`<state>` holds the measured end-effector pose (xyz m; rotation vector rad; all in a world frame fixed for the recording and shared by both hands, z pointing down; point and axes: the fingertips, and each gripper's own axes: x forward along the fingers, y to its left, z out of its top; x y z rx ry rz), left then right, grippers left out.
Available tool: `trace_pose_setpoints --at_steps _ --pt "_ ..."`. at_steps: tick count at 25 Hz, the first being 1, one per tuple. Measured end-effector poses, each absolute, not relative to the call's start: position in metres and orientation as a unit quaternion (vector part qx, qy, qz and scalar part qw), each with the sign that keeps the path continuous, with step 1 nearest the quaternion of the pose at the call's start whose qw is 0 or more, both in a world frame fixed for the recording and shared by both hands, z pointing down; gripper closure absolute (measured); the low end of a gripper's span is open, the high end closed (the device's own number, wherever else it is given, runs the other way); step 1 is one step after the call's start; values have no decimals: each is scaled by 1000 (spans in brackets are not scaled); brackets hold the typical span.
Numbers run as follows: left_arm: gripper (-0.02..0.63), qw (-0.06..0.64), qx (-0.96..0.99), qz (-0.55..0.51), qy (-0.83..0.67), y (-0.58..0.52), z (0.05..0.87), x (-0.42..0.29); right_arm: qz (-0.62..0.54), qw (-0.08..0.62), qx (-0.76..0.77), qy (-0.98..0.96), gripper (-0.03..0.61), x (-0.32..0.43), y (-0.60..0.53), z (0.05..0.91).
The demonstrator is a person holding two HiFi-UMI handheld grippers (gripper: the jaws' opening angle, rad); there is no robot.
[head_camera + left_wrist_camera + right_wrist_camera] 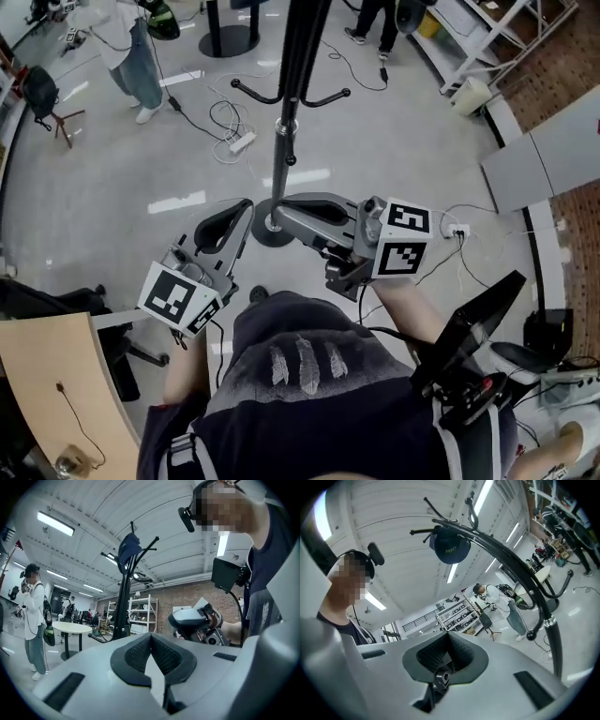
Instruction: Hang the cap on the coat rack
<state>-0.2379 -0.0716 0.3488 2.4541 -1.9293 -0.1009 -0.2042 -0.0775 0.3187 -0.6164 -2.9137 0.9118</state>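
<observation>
The dark blue cap (450,546) is seen hung on an upper hook of the black coat rack (279,159) — well above both grippers. The left gripper (236,216) is held level near the rack's pole, its fingers (136,654) pressed together with nothing between them. The right gripper (302,212) is held at the pole's other side — its fingers (429,656) likewise closed and empty. A white power strip (243,142) is seen lying on the glossy grey floor (394,141).
</observation>
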Motion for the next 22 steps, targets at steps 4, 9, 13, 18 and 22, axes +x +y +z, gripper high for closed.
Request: trace_pose_setpoints --at_steps 4,9,13,18,22 --pt "606 8 799 -13 -601 -101 346 -155 294 1 -179 -939 575 -123 -104 321" --pt "606 20 810 -2 -586 -124 340 -95 279 -1 -159 -947 575 -56 -125 323" --pt "606 32 818 11 -575 -137 342 -65 266 8 -148 -953 575 -29 -133 333" --pt "606 54 817 36 -572 -144 356 -24 296 -5 -159 -942 575 3 -146 345" --pt "606 69 809 42 -583 -141 364 -13 305 -3 -171 -937 575 15 -142 350"
